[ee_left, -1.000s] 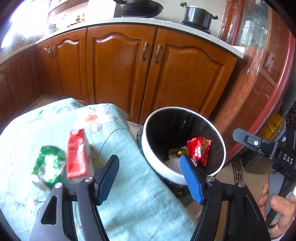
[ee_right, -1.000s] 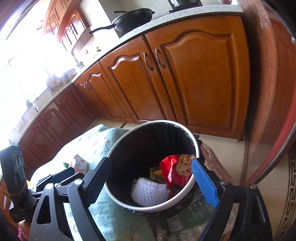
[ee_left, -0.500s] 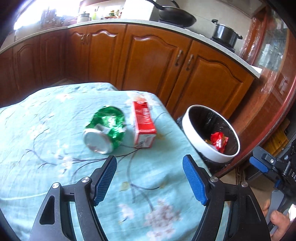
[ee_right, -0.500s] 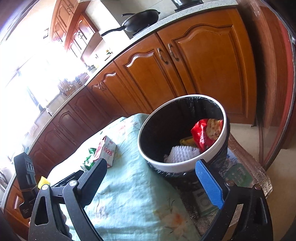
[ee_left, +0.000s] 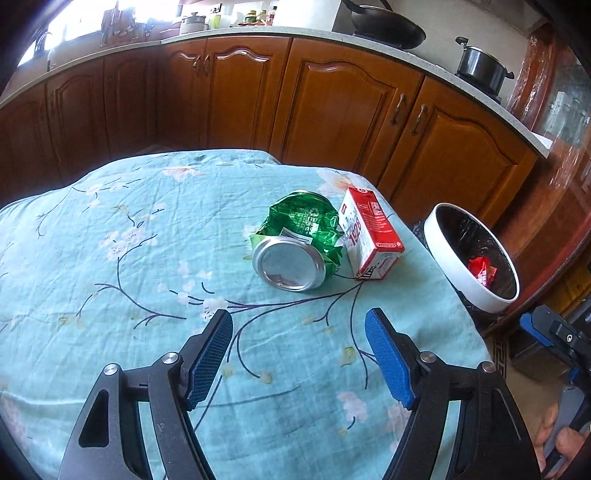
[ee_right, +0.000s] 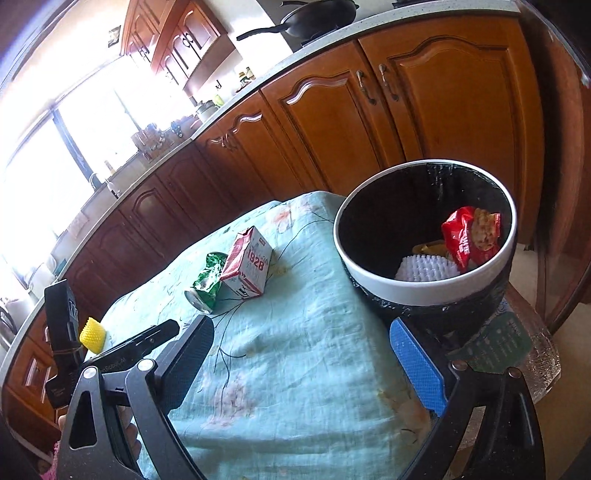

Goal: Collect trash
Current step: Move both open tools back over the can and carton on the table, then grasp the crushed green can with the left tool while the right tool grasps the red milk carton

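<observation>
My left gripper [ee_left: 299, 354]: spread wide, nothing between the blue pads, hanging over the tablecloth on the near side of the trash.
My right gripper [ee_right: 306, 363]: also spread, nothing pinched; one finger sits over the cloth, the blue-padded one over the table's edge below the bin.
Can [ee_left: 297, 245]: green, crushed, lying on its side on the cloth with its silver end turned toward my left gripper. It is apart from both pads.
Carton [ee_left: 369, 236]: small, red and white, printed "1928", lying just beside the can on the bin side and touching its crumpled wall.
Bin [ee_left: 443, 254]: round, with a white rim and a black bag liner, standing off the right end of the table, close against its edge and lower than the tabletop.
Inside the bin: a red snack wrapper [ee_right: 471, 236], a white foam net [ee_right: 428, 269] and something yellow under the wrapper that I cannot make out.
Tablecloth [ee_left: 110, 277]: pale blue-green with a branch and blossom print, covering the whole table.
Yellow foam piece [ee_right: 92, 334]: seen from my right wrist, at the far left edge of the cloth, beside my left gripper's body.
Background: brown wooden cabinets [ee_left: 332, 103] under a counter holding a black pan [ee_left: 384, 26] and a lidded pot [ee_left: 480, 68].
</observation>
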A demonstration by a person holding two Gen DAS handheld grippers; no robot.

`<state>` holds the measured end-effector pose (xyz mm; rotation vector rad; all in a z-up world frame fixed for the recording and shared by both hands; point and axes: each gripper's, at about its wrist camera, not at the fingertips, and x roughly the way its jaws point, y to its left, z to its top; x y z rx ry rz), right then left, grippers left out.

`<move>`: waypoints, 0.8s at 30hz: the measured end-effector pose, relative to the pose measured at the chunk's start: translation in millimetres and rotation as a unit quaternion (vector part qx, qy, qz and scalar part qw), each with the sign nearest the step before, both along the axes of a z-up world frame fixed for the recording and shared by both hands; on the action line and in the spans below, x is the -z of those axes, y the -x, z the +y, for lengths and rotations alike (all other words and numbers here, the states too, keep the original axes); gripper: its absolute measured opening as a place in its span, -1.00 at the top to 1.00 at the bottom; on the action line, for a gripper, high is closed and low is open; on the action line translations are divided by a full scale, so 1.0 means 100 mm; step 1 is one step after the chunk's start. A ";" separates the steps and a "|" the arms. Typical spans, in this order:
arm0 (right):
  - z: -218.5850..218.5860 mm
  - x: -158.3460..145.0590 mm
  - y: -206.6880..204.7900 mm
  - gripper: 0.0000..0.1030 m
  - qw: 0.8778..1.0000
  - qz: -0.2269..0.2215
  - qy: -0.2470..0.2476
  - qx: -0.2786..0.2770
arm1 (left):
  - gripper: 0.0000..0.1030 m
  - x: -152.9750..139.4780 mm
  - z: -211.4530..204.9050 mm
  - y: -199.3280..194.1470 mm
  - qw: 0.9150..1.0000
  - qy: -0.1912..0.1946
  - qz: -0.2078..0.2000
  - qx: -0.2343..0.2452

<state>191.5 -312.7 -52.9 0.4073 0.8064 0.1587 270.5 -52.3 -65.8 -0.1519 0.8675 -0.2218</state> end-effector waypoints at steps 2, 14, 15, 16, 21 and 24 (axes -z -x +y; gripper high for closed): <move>0.03 0.01 -0.05 -0.89 1.000 0.001 -0.002 -0.002 | -0.45 0.01 0.01 -0.09 1.000 -0.001 0.004 0.002; 0.16 0.03 -0.44 -0.88 1.000 0.011 -0.005 -0.015 | -0.50 0.23 -0.06 -0.84 0.999 0.033 0.039 0.005; 0.17 0.03 -0.47 -0.88 1.000 0.011 -0.004 -0.017 | -0.50 0.26 -0.08 -0.89 0.999 0.032 0.043 0.005; 0.18 0.03 -0.49 -0.88 1.000 0.012 -0.003 -0.018 | -0.50 0.29 -0.10 -0.95 0.998 0.030 0.048 0.006; 0.23 0.06 -0.60 -0.87 1.000 0.015 -0.001 -0.021 | -0.50 0.38 -0.15 -1.11 0.998 0.036 0.050 0.006; 0.24 0.07 -0.67 -0.87 1.000 0.015 -0.001 -0.023 | -0.48 0.39 -0.14 -1.11 0.999 0.033 0.041 0.005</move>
